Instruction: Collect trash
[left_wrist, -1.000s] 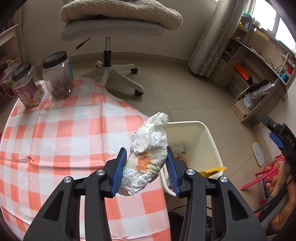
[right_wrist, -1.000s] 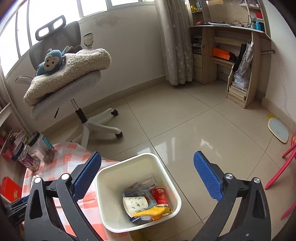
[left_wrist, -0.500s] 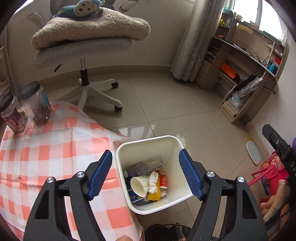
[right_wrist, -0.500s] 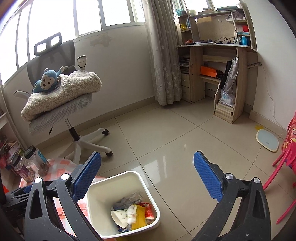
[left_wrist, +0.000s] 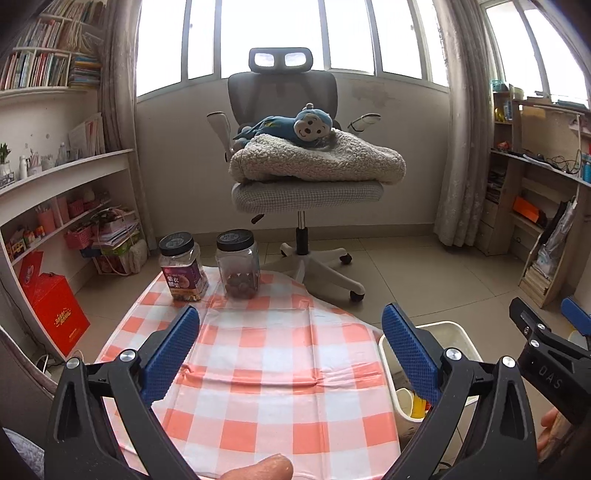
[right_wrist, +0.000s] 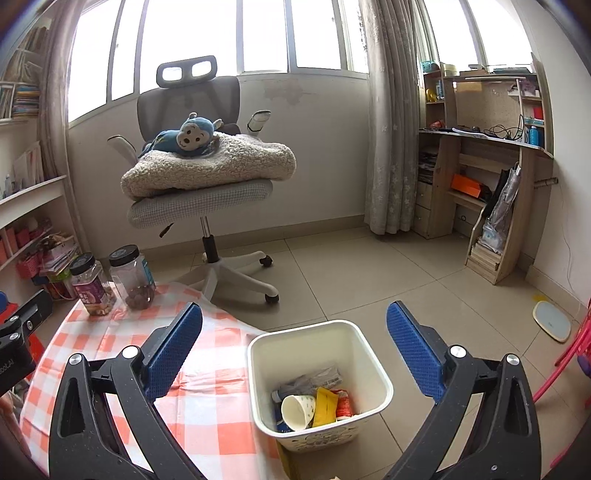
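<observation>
Much of the scene is cut off: from the left wrist view the white bin (left_wrist: 458, 332) shows only its far rim and a sliver of its inside, the rest hidden behind the right blue pad of the left tongs (left_wrist: 291, 350), and the near edge of the counter (left_wrist: 258, 369) runs out of frame under the black arms. A fingertip (left_wrist: 258, 470) pokes in at the bottom edge, and only part of the right tongs' body appears at the far right there. The left tongs are opening wide with nothing between the ribbed blue pads, just bare checked cloth beyond them. The right tongs (right_wrist: 295, 350) also stand spread wide and empty, above the bin (right_wrist: 369, 354), which this view shows whole on the tiled floor just beside the counter's edge. The trash (right_wrist: 314, 398) lies inside it: a white paper cup on its side, a yellow wrapper, a red packet and crinkled clear plastic; what is under these is hard to make out. The bin is smooth plastic, squarish with rounded corners, with a faint print on its front. The counter is covered by a glossy orange-and-white checked cloth with creases. At its far end stand two clear plastic jars with black screw lids, one with a purple label (left_wrist: 183, 269) and nuts inside, the other (left_wrist: 238, 264) holding a low layer of dark round pieces. Behind, a grey mesh office chair (left_wrist: 303, 192) carries a folded fleecy blanket (left_wrist: 317, 162) and a blue monkey plush (left_wrist: 295, 127).
</observation>
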